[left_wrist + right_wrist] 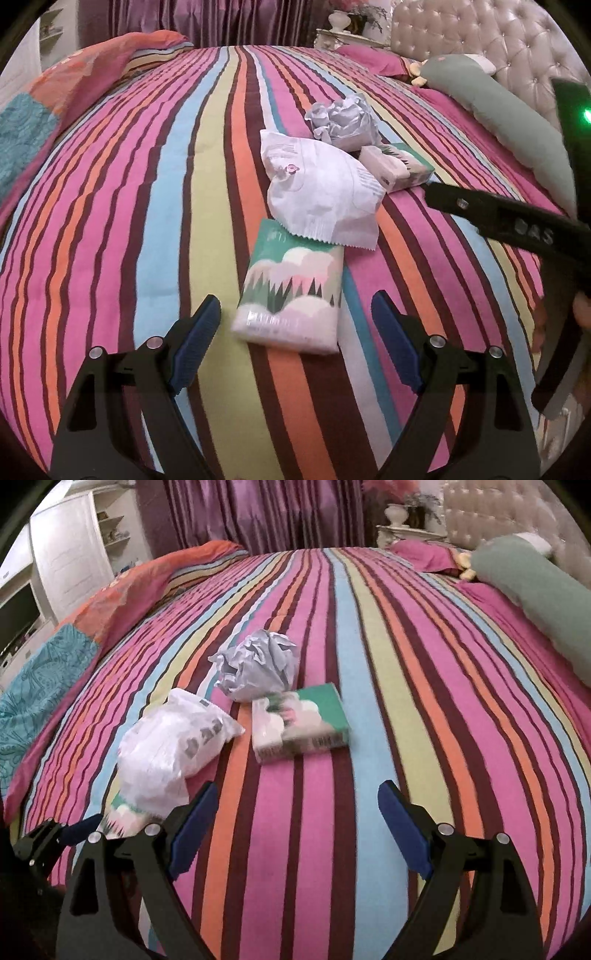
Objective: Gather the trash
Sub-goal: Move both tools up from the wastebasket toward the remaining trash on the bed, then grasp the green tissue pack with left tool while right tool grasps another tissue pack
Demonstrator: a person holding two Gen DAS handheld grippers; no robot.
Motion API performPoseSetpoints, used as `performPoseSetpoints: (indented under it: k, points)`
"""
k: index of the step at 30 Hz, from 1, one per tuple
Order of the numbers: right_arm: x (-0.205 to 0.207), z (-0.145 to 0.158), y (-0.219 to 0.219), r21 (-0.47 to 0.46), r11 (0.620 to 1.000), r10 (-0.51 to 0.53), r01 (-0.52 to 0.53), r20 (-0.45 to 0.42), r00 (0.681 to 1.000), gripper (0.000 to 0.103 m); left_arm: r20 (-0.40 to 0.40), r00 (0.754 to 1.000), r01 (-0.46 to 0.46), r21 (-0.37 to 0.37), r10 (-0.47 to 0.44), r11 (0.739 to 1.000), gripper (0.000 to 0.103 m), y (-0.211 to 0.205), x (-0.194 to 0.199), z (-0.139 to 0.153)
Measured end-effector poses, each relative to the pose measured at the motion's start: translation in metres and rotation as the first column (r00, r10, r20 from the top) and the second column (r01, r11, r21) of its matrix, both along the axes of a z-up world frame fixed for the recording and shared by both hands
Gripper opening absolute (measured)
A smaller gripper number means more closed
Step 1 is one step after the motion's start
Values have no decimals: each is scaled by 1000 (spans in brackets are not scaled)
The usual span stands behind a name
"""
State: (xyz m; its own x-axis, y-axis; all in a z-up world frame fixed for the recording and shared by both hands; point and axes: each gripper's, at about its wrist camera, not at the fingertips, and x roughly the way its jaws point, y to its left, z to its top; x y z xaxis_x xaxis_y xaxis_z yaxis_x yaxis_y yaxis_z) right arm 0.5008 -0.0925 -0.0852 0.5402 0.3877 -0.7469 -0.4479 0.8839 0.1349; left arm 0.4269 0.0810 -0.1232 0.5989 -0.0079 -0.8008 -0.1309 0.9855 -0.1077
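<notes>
Trash (two tissue packs (291,291), white wrapper (321,192), crumpled paper (343,118)) lies ahead of both released, empty tongs (295,332).

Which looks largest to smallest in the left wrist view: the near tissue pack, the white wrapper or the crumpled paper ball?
1. white wrapper and near tissue pack: look alike, and the pack lies nearer, so unranked.
2. crumpled paper ball: smallest, though farthest away.
</notes>
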Motion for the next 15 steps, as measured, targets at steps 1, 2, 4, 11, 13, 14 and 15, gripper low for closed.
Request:
performPoseSetpoints:
  k: [1, 2, 4, 11, 13, 14, 15]
  points:
    - [5, 0, 5, -7, 1000, 11, -11, 3, 1000, 84, -1, 1000, 2, 1, -2, 1000, 82, 1, 2, -1]
    - [9, -1, 8, -15, 1000, 16, -16, 6, 1000, 84, -2, 1000, 1, 3, -1, 1000, 82, 1, 4, -2]
    - [19, -3, 16, -24, 999, 28, -28, 7, 1000, 91, -3, 1000, 5, 11, -5, 1000, 82, 2, 7, -4]
    - [46, -14, 29, -57, 998, 31, -31, 3, 1000, 91, 6, 1000, 18, 35, -18, 999, 82, 5, 14, -7]
    - [51, -18, 29, -66, 997, 26, -26, -7, 1000, 91, 10, 1000, 16, 28, -17, 999, 82, 7, 15, -7]
    - [54, -19, 29, -69, 997, 24, -25, -14, 1000, 91, 12, 1000, 15, 23, -15, 1000, 81, 7, 15, -7]
    - [56, -22, 29, -74, 997, 24, -25, -20, 1000, 91, 16, 1000, 11, 18, -11, 1000, 80, 8, 16, -7]
